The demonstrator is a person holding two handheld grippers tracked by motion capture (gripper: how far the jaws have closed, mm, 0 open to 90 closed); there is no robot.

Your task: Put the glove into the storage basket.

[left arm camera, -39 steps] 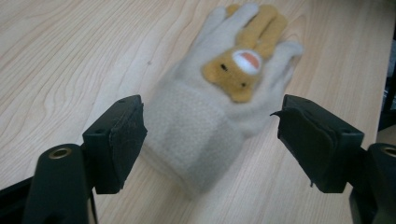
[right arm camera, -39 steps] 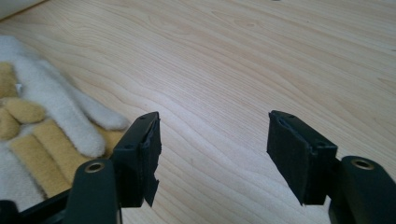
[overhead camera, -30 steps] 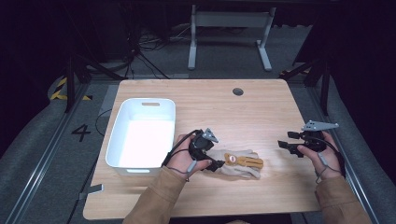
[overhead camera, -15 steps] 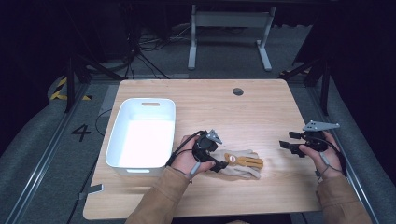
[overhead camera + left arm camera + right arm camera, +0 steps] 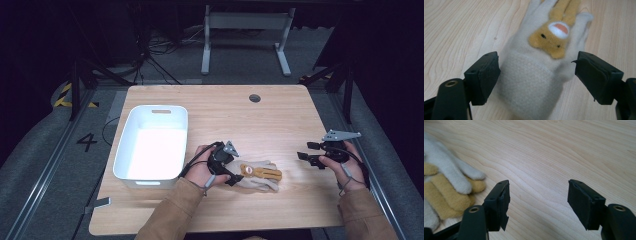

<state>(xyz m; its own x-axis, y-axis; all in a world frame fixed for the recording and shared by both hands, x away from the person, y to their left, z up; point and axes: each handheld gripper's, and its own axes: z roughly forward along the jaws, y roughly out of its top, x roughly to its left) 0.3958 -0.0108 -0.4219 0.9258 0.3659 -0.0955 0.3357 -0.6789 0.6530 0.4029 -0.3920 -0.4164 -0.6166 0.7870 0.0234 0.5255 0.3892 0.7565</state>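
Note:
A cream fleece glove (image 5: pixel 256 175) with a tan bear face lies flat on the wooden table near its front edge. My left gripper (image 5: pixel 231 172) is open at the glove's cuff end. In the left gripper view the cuff (image 5: pixel 531 85) lies between the two spread jaws of the left gripper (image 5: pixel 536 77), with the bear face just beyond. My right gripper (image 5: pixel 306 156) is open to the right of the glove, apart from it. The right gripper view has the glove's fingertips (image 5: pixel 451 185) at the left, and bare wood between the jaws of the right gripper (image 5: pixel 539 202).
A white plastic bin (image 5: pixel 152 145) stands on the left part of the table (image 5: pixel 280 115), close beside my left hand. A round cable hole (image 5: pixel 255 98) sits near the far edge. Dark floor, cables and a metal stand lie beyond the table.
My left gripper has crept a little to the right, up to the glove's cuff. The right gripper has stayed where it was.

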